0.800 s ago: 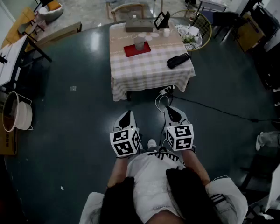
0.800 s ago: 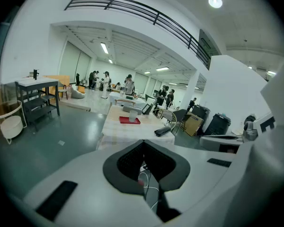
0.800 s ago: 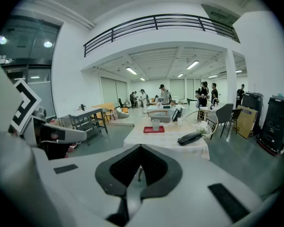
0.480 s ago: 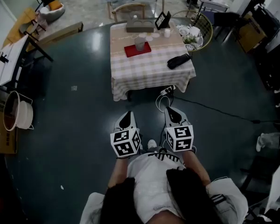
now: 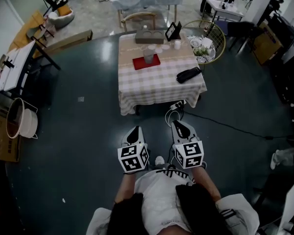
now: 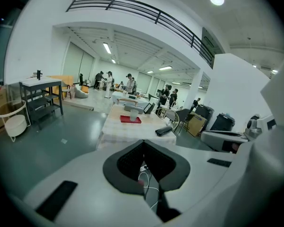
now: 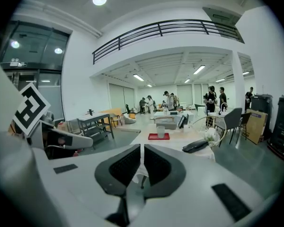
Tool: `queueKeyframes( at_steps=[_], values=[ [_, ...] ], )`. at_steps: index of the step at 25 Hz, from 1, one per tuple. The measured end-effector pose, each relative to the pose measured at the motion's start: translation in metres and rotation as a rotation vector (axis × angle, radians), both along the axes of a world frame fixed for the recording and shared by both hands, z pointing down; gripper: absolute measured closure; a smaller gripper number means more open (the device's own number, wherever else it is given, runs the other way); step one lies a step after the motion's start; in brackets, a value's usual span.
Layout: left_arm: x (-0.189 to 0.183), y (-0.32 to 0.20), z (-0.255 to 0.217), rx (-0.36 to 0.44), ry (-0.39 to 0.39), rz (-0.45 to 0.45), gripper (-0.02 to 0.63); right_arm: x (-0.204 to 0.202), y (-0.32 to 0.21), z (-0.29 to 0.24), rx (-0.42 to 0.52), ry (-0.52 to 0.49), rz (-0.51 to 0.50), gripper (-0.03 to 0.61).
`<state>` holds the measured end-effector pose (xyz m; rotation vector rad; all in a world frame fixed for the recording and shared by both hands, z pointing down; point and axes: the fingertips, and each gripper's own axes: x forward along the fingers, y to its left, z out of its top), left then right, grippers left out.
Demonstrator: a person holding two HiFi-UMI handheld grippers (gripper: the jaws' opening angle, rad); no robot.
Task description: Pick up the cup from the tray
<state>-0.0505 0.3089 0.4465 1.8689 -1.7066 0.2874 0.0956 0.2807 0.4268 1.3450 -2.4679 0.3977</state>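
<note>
Far ahead of both grippers, the cup (image 5: 148,55) stands upright on the red tray (image 5: 139,63), toward the far side of the checked table (image 5: 159,84) and well apart from either pair of jaws. The left gripper (image 5: 133,133) and right gripper (image 5: 180,128) hover side by side above the dark floor (image 5: 78,146), pointing toward the table. Both pairs of jaws are pressed together with nothing between them.

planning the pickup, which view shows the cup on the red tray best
The right gripper view: the cup stands side-on, upright on the red tray, with nothing in front of it. The head view shows it small from above; the left gripper view shows it smaller still.
</note>
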Motion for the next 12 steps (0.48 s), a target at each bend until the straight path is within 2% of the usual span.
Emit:
queueKeyframes(
  at_steps=[4, 6, 12],
  values=[
    [0.007, -0.003, -0.003, 0.012, -0.012, -0.007, 0.606, 0.007, -0.006, -0.001, 0.002, -0.035, -0.012, 0.551],
    [0.009, -0.003, -0.003, 0.019, -0.015, -0.015, 0.606, 0.008, -0.008, 0.001, 0.002, -0.035, -0.031, 0.483],
    [-0.002, -0.006, 0.002, 0.014, -0.023, -0.057, 0.606, 0.001, -0.015, 0.008, -0.011, -0.036, -0.073, 0.446]
  ],
)
